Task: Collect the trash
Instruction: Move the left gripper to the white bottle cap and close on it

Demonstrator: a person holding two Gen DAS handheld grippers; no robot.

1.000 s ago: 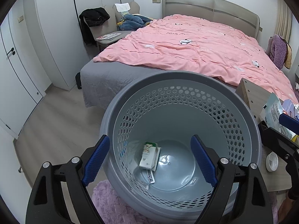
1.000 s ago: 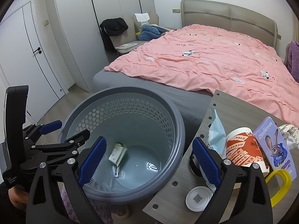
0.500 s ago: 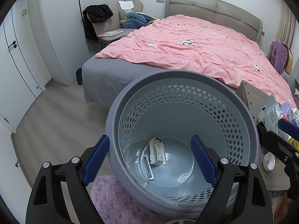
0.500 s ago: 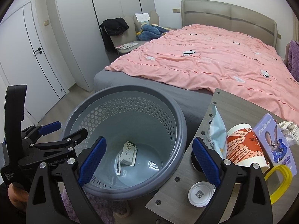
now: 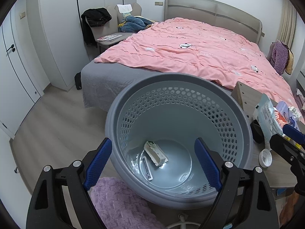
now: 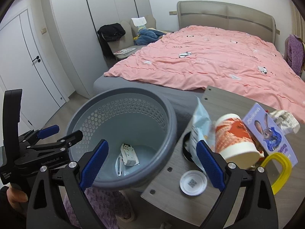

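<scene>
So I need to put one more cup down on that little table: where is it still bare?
The table is bare along its far edge toward the bed, and at the near corner left of the white lid. Its middle is crowded: blue bag, orange cup, purple card, yellow ring.

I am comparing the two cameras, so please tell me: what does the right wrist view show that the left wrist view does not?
Only the right wrist view shows the yellow handle on the table, the whole orange paper cup and the open left gripper from the side. Only the left wrist view shows the open right gripper from the side. Both show the grey basket holding a small carton, the white cap and the pink bed.
</scene>
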